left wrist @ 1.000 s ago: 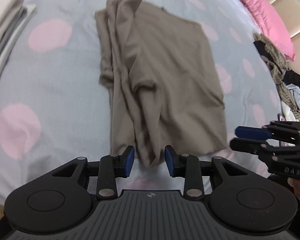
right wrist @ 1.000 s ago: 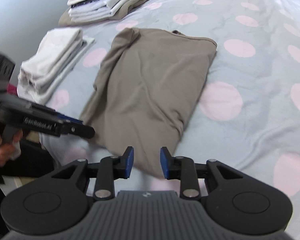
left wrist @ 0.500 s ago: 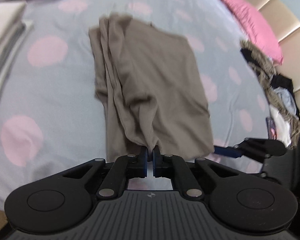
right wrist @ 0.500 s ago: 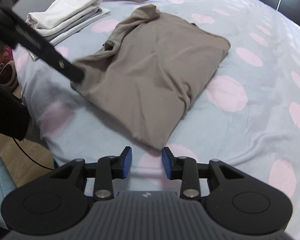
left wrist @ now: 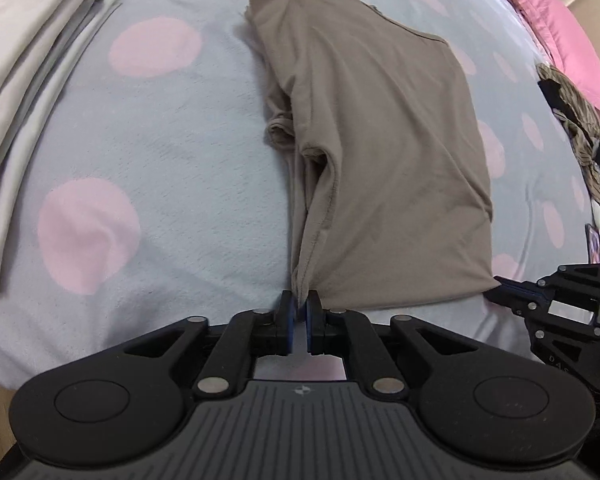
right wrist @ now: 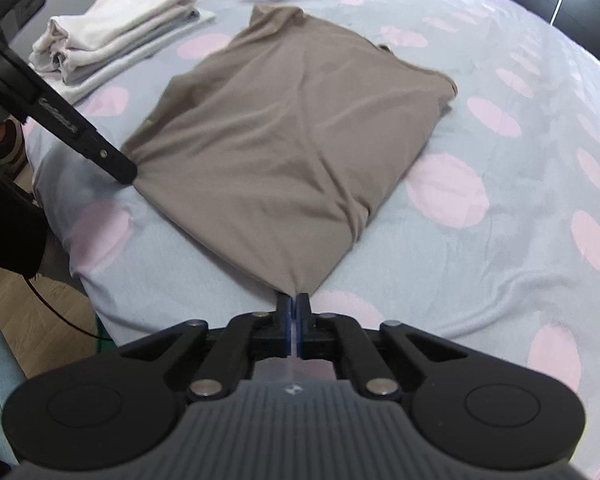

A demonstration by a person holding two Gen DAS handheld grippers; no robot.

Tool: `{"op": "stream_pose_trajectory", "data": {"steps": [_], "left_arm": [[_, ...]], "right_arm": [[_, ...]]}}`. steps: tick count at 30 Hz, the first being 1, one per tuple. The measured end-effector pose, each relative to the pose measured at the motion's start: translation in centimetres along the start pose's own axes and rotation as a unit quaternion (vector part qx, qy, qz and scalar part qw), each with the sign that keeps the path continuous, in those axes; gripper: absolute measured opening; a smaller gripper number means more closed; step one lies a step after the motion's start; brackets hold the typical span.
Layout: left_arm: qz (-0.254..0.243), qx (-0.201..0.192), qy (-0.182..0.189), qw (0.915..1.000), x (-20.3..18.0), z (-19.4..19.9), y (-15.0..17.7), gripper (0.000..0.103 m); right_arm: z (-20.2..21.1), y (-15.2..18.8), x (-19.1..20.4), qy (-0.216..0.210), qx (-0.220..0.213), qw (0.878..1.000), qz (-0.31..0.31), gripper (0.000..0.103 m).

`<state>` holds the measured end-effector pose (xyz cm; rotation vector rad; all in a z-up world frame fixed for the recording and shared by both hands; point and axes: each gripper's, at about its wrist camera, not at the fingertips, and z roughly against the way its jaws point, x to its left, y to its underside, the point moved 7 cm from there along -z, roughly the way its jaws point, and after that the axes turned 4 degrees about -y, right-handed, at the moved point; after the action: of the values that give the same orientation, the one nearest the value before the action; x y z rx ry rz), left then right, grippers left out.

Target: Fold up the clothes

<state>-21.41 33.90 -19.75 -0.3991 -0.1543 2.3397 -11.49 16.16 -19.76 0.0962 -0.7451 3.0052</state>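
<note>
With both jaws clamped, near hem corners of the taupe shirt [left wrist: 380, 152] are pinched: left gripper [left wrist: 299, 312], right gripper [right wrist: 293, 312], just closed. Shirt is stretched lengthwise away across the bed [left wrist: 160, 152]; folded stacks [right wrist: 116, 48] beyond.

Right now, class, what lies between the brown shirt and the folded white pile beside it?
Only bare dotted blanket separates brown shirt from folded white pile, in the left wrist view.

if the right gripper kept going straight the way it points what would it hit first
The right gripper is already shut on the near corner of the brown shirt, so the shirt is first. It points steeply down, so the dotted blanket under that corner would probably come next.
</note>
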Motion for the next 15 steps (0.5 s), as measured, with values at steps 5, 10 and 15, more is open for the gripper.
{"op": "stream_pose_trajectory", "data": {"steps": [5,10,15], "left_arm": [[0.018,-0.019,0.003,0.9997,0.8,1.4,-0.4,0.040],[0.010,-0.050,0.038,0.9980,-0.3,2.3,-1.1,0.059],[-0.007,-0.038,0.014,0.9991,-0.9,0.3,-1.8,0.058]], "right_arm": [[0.8,1.1,-0.8,-0.008,0.024,0.999,-0.035,0.002],[2.7,0.2,-2.5,-0.038,-0.026,0.992,-0.118,0.038],[2.0,-0.8,-4.3,-0.077,-0.050,0.974,-0.206,0.044]]}}
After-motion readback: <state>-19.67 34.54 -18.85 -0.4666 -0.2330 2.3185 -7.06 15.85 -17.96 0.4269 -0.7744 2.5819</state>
